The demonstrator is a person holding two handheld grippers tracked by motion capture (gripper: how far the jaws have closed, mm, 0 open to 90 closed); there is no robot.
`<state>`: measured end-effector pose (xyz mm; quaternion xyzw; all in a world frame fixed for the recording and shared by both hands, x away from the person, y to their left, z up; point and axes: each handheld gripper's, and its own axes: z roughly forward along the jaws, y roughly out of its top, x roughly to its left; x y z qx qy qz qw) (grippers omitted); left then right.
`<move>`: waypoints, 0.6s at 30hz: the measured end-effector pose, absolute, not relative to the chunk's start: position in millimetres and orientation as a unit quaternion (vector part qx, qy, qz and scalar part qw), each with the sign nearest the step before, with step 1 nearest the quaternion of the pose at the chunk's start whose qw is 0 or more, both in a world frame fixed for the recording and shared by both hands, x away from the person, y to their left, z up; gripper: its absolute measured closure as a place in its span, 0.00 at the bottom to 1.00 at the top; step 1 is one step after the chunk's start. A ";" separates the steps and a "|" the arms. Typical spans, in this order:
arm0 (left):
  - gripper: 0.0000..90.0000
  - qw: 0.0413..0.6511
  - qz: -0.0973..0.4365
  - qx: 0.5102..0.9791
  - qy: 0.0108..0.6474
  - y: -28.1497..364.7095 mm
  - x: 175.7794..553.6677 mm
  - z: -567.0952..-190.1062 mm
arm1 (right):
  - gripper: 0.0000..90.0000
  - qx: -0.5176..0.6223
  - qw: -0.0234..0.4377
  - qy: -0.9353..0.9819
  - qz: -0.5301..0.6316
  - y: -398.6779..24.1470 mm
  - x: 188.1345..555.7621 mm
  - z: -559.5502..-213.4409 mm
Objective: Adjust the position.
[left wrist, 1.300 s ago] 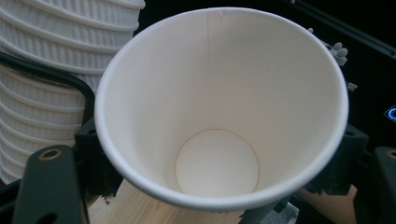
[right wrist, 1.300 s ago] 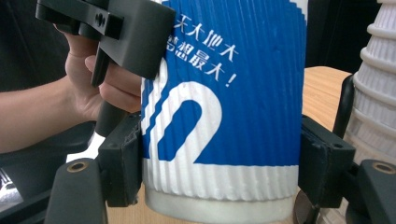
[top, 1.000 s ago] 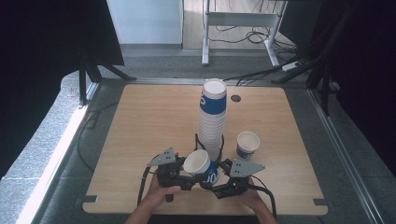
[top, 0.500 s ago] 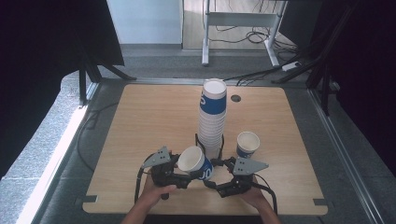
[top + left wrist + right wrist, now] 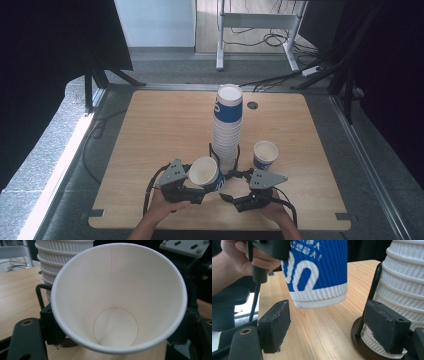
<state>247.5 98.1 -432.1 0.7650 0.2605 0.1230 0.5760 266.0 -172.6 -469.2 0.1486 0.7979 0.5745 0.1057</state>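
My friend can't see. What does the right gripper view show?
A blue-and-white paper cup hangs tilted above the wooden table, held by the left gripper. The right gripper is open below it, beside a tall stack of cups.

The tabletop (image 5: 165, 130) is light brown wood with round corners. It has a small dark hole (image 5: 252, 105) near the far edge. The floor (image 5: 45, 160) around it is grey carpet. A pale strip (image 5: 57, 175) runs along the floor on the left side, and a thin black cable (image 5: 92, 145) lies beside it. Big black curtains (image 5: 45, 40) hang on the left and on the right. Behind the tabletop there is a white wall panel (image 5: 155, 22). Next to it stands a white metal frame (image 5: 260, 30) with legs, on a wooden floor. Dark cables (image 5: 270, 77) lie on the floor near it. The light is soft and even.
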 end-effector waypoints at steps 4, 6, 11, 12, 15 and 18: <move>0.23 0.538 0.152 0.790 0.253 92.9 245.1 -432.1 | 0.24 0.144 0.109 0.806 0.564 -168.9 264.1 -469.9; 0.23 0.524 0.159 0.799 0.249 90.0 244.6 -433.4 | 0.23 0.141 0.109 0.810 0.558 -166.0 263.1 -471.2; 0.23 0.497 0.176 0.815 0.239 83.0 242.5 -436.5 | 0.23 0.132 0.112 0.823 0.541 -158.4 260.9 -474.7; 0.23 0.495 0.176 0.817 0.238 82.1 242.1 -436.9 | 0.23 0.133 0.109 0.824 0.540 -157.4 260.7 -475.5; 0.23 0.488 0.176 0.822 0.234 80.3 241.7 -437.9 | 0.22 0.132 0.109 0.828 0.533 -154.5 260.5 -478.0; 0.23 0.477 0.179 0.828 0.233 78.6 241.6 -439.2 | 0.21 0.133 0.105 0.831 0.529 -151.7 260.7 -481.3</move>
